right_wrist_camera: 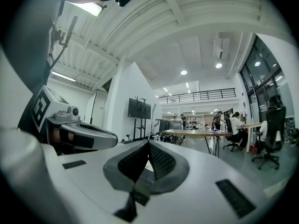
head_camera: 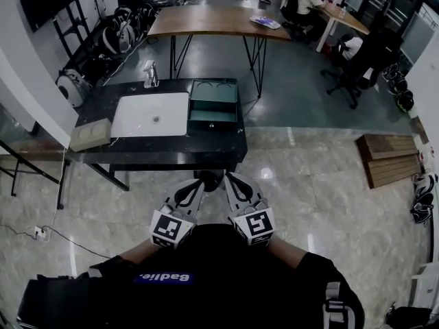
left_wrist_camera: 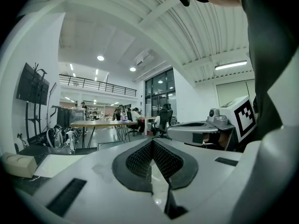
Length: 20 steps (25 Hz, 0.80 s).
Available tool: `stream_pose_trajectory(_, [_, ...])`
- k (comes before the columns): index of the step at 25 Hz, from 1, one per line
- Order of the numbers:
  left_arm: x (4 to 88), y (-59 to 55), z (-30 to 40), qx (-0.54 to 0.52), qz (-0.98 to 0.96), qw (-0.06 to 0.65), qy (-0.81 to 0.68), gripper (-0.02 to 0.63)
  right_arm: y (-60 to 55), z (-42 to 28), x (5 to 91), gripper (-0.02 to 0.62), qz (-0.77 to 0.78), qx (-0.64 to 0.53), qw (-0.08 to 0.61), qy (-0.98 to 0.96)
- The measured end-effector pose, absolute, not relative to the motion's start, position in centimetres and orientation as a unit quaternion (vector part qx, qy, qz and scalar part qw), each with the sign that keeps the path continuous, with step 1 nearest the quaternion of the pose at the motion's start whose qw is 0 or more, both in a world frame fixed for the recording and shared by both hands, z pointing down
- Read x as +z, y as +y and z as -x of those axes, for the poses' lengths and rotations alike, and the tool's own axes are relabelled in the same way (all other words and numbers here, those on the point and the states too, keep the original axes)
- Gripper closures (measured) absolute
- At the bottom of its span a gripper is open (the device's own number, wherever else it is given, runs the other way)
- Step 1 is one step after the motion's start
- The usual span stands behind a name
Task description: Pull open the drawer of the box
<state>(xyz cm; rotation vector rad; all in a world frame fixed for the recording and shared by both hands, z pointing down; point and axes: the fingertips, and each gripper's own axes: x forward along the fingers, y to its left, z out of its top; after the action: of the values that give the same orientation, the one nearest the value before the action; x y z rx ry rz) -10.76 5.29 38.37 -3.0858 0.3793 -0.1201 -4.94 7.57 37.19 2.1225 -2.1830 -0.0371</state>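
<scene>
The teal green box (head_camera: 213, 105) stands on the black table (head_camera: 151, 149), right of middle, its drawer front (head_camera: 212, 120) facing me. Both grippers are held close to my chest, well short of the table and apart from the box. My left gripper (head_camera: 197, 184) points forward with its jaws closed together and nothing between them; in the left gripper view the left gripper (left_wrist_camera: 152, 143) shows its ribbed pads meeting. My right gripper (head_camera: 232, 181) sits beside it, also shut and empty, as the right gripper (right_wrist_camera: 148, 144) shows in its own view.
A white board (head_camera: 151, 114) lies left of the box, a beige block (head_camera: 90, 134) at the table's left corner, a small metal fixture (head_camera: 149, 74) at the back. A long wooden table (head_camera: 219, 20) and seated people stand beyond. Wooden pallets (head_camera: 389, 158) lie on the floor to the right.
</scene>
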Motion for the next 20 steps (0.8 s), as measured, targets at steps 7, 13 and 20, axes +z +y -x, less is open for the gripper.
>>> stream_pose_trajectory(7, [38.34, 5.42, 10.28, -0.034, 0.992, 0.008, 0.124, 0.604, 7.65, 4.50, 37.20, 0.597, -0.695, -0.014, 0.052, -0.717])
stream_pose_trajectory(13, [38.69, 5.58, 10.11, -0.039, 0.992, 0.012, 0.122, 0.604, 7.72, 4.35, 37.36, 0.597, -0.694, -0.010, 0.051, -0.718])
stream_pose_trajectory(20, [38.79, 5.86, 9.97, -0.043, 0.992, 0.001, 0.118, 0.604, 7.70, 4.71, 37.42, 0.597, -0.690, -0.004, 0.053, -0.722])
